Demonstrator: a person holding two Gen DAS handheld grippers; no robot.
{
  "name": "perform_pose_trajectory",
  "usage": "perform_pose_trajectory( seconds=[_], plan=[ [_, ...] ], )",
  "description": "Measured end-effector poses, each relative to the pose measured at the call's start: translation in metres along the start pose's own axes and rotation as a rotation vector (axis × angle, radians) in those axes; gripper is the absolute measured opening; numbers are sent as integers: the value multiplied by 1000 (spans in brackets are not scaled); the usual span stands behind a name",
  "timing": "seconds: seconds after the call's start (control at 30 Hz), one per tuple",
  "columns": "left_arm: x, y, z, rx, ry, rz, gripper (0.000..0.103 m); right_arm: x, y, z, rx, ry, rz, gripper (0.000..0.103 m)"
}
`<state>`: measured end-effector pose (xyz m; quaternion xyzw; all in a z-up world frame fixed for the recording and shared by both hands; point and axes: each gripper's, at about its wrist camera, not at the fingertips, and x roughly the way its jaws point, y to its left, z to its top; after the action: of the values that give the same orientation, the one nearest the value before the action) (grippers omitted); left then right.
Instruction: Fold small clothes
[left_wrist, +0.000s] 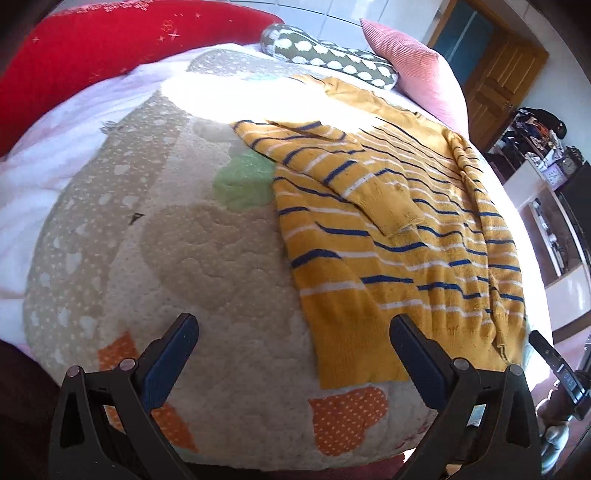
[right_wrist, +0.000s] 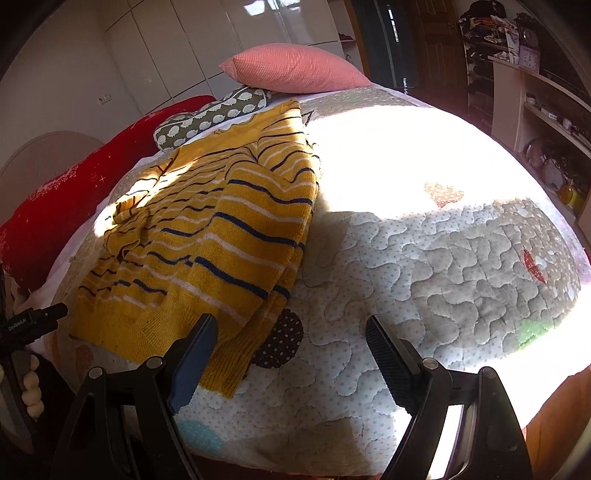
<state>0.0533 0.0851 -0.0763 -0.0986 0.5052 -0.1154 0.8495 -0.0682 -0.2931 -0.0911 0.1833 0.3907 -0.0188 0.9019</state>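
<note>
Far left, red blanket (left_wrist: 92, 44) along the bed edge. Nearer in, left gripper (left_wrist: 293, 354) hovering over the quilt (left_wrist: 207, 258), jaws spread wide, pinching nothing. Just ahead and to its right, yellow striped sweater (left_wrist: 399, 236) lying flat on the quilt, sleeves folded inward, long axis running away toward the pink pillow (left_wrist: 413, 70), hem nearest. Further right, right gripper (right_wrist: 291, 347), jaws likewise spread and empty, its left finger just over the hem corner, sweater ahead and leftward. Both about equally near the hem; probably a hem-to-collar fold next.
</note>
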Motion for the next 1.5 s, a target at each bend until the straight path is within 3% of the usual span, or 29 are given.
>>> perform_pose_trajectory(
  seconds=[0.07, 0.17, 0.23, 0.27, 0.3, 0.33, 0.37, 0.4, 0.5, 0.67, 0.83, 0.93, 1.03, 1.17, 1.27, 1.33, 1.5],
  plan=[
    [10, -8, 4, 6, 10, -42, 103, 9, 3, 6, -1, 11, 32, 86],
    [21, -26, 7, 30, 27, -45, 99, 25, 12, 11, 7, 39, 97, 84],
    [26, -39, 5, 61, 46, -30, 61, 35, 22, 11, -3, 60, 142, 84],
    [29, -46, 4, 81, 57, 22, 22, 39, 27, 10, -14, 63, 143, 82],
    [31, -50, 2, 87, 65, 43, 11, 43, 34, 10, -37, 65, 141, 69],
    [30, -51, 2, 75, 64, 46, 11, 46, 38, 10, -47, 79, 159, 56],
    [27, -52, 1, 62, 65, 52, 10, 48, 36, 11, -24, 98, 197, 29],
    [23, -52, 1, 48, 67, 48, 9, 47, 32, 13, 12, 105, 232, 22],
    [4, -55, -3, 15, 54, 25, 9, 30, 20, 19, 41, 71, 244, 20],
    [-17, -72, -22, 36, 45, 0, 9, 10, -12, 16, 107, 56, 255, 19],
    [1, -77, -42, 87, 97, 102, 14, 13, -32, -3, 148, 80, 244, 21],
    [-5, -66, -46, 64, 92, 60, 20, 4, -39, -5, 182, 68, 261, 27],
    [-25, -56, -50, 54, 42, 62, 36, -16, -37, 2, 133, 18, 173, 33],
    [-45, -45, -58, 51, -17, 126, 43, -41, -22, 17, 28, -65, 71, 34],
    [-51, -38, -60, 30, -34, 150, 52, -48, -2, 26, -58, -124, 25, 48],
    [-53, -30, -58, 1, -33, 140, 52, -41, 14, 35, -78, -127, 70, 58],
    [-61, -8, -60, -44, -79, 142, 54, 9, 77, 56, -131, 61, 247, 59]
  ],
)
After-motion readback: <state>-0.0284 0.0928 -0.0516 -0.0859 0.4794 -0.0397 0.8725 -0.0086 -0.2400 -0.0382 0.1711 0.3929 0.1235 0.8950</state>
